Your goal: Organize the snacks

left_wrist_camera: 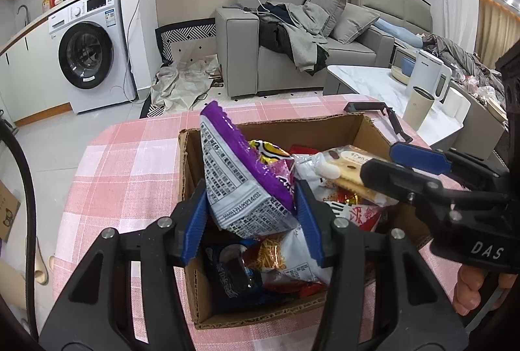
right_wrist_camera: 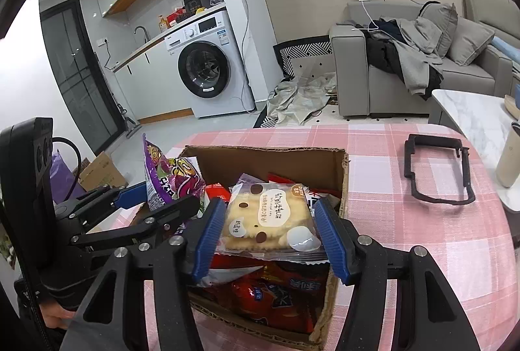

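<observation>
So I've got both grippers over the cardboard box point(left_wrist_camera: 191, 175) sitting on the pink checked tablecloth point(left_wrist_camera: 130, 162). My left gripper point(left_wrist_camera: 252, 217) has the purple snack bag point(left_wrist_camera: 240, 178) between its blue pads, bag standing up on end above the box with its printed back towards that camera. The pads look like they're touching its bottom corners, but how firm that grip is I can't tell.

My right gripper point(right_wrist_camera: 269, 234) is clamped on a clear-wrapped cracker pack point(right_wrist_camera: 269, 217), pads pressing both short sides, held flat just over the box's near end. In the left wrist view that same gripper point(left_wrist_camera: 383, 170) pokes in from the right with the pack point(left_wrist_camera: 344, 168) at its tip.

The box is pretty stuffed: red packets point(right_wrist_camera: 276, 295), a dark blue cookie bag point(left_wrist_camera: 234, 273), a white bag with noodle-stick pictures point(left_wrist_camera: 292, 256). The two grippers are close together, so it's crowded in there.

Off to the side, a black plastic frame point(right_wrist_camera: 438, 168) lies on the cloth, well apart from the box. Beyond the table there's a beige tumbler point(left_wrist_camera: 417, 107) and white kettle point(left_wrist_camera: 427, 74) on a marble table, a grey sofa point(left_wrist_camera: 276, 58) with clothes piled on it, and a washing machine point(left_wrist_camera: 91, 55).
</observation>
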`<state>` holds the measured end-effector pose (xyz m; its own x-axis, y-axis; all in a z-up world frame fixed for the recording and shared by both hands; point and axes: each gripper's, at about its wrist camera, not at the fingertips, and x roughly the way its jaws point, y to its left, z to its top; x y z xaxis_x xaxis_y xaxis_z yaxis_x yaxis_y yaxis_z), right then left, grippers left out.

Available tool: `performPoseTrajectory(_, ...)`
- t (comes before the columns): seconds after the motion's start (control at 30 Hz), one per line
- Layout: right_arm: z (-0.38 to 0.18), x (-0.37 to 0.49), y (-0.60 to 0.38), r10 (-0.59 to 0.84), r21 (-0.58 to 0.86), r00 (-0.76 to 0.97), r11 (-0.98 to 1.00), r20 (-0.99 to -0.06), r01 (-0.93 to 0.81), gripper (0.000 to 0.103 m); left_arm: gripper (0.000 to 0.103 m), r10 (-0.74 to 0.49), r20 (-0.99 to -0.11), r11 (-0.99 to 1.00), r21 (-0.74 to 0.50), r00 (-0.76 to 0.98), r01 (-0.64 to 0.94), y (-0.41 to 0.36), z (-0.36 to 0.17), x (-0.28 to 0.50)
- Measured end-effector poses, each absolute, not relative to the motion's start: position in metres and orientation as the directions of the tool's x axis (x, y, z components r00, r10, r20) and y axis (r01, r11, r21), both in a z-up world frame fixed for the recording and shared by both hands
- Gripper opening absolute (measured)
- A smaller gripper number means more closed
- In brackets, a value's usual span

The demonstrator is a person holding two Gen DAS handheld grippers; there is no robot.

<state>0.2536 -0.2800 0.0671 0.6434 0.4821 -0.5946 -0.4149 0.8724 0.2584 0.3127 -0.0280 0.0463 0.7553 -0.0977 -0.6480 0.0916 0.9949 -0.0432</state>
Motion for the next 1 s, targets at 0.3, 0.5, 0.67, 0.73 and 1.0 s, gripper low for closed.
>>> performPoseTrajectory(0.3,0.082,0.224,-0.298,0.495,0.252,0.67,0.866,-0.554,-0.432,0.096,0.094,-0.105,-0.616,0.994,-0.06,0.781,0.087,-0.023,0.061,0.282)
performPoseTrajectory(0.5,0.08,0.199,-0.315,0.523,0.278,0.669,0.851,-0.529,-0.446,0.103,0.102,-0.077,-0.573,0.997,-0.035,0.816,0.069,-0.021,0.069,0.247)
performPoseTrajectory(0.67,0.077,0.176,-0.317,0.526,0.256,0.68,0.848,-0.51,-0.464,0.103,0.102,-0.073,-0.546,0.997,-0.042,0.835,0.059,-0.018,0.073,0.215)
performPoseTrajectory(0.73,0.077,0.167,-0.316,0.522,0.243,0.689,0.85,-0.503,-0.467,0.103,0.102,-0.068,-0.536,0.998,-0.039,0.841,0.056,-0.017,0.073,0.203)
performPoseTrajectory(1.0,0.068,0.139,-0.313,0.51,0.203,0.719,0.856,-0.472,-0.475,0.103,0.102,-0.036,-0.495,0.999,-0.047,0.868,0.015,-0.008,0.065,0.153)
